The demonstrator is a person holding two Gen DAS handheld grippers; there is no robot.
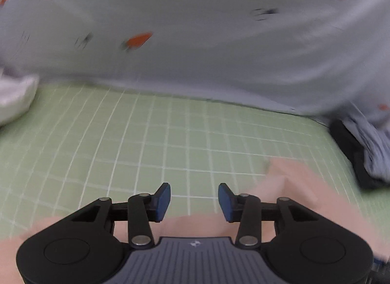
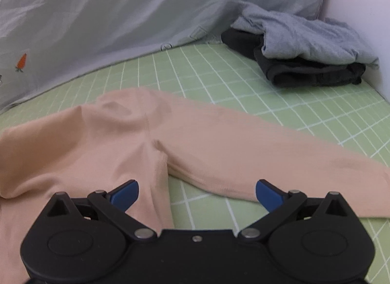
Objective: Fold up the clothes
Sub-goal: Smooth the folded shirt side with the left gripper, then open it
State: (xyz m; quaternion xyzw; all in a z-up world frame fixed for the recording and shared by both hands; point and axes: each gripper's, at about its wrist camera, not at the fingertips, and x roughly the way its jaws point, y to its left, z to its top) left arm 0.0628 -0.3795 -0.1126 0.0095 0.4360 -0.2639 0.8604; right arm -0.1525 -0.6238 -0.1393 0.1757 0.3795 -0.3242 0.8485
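Note:
A peach long-sleeved garment [image 2: 117, 135] lies flat on the green grid mat [image 2: 292, 103], one sleeve [image 2: 243, 152] stretched to the right. My right gripper [image 2: 197, 195] is open and empty, just above the seam where the sleeve meets the body. In the left wrist view, which is blurred, my left gripper [image 1: 194, 202] is open and empty over the garment's edge [image 1: 292, 186], with bare mat [image 1: 146, 142] ahead.
A pale grey sheet with carrot prints [image 2: 97, 23] rises along the back, also in the left wrist view [image 1: 195, 40]. A folded grey garment [image 2: 304, 37] lies on a black one [image 2: 304, 74] at the far right. A white cloth [image 1: 14, 98] lies at the far left.

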